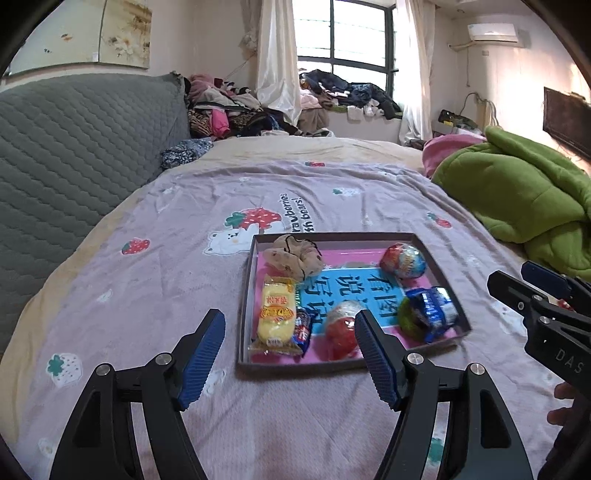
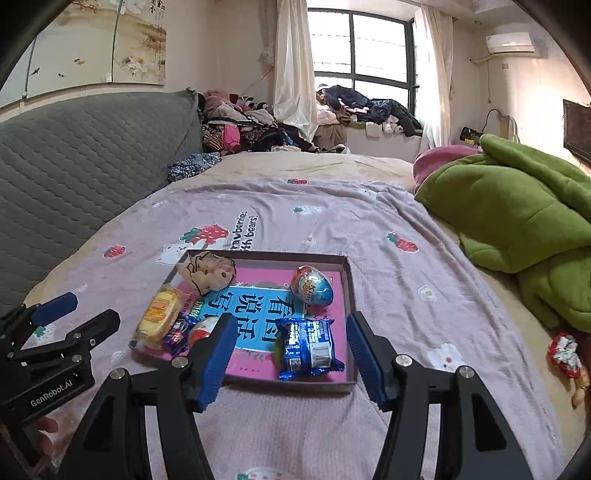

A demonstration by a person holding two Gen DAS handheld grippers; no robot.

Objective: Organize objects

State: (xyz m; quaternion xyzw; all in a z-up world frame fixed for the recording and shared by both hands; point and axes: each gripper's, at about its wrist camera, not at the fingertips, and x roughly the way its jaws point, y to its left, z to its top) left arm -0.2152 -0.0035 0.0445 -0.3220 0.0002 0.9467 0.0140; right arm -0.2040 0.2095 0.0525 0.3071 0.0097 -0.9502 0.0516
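Both your left gripper (image 1: 290, 356) and right gripper (image 2: 291, 360) hover spread and empty near the tray (image 2: 347, 295); next, fetch the red wrapper (image 2: 563, 354) lying far right.

Daylit window (image 1: 343, 35) behind bed (image 1: 258, 192)

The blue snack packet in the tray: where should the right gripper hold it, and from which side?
Take the blue snack packet across its puffed middle, descending from above with open jaws spanning its short width. It lies flat near the tray corner, whose walls block a low sideways approach. The right gripper is already nearest, I think.
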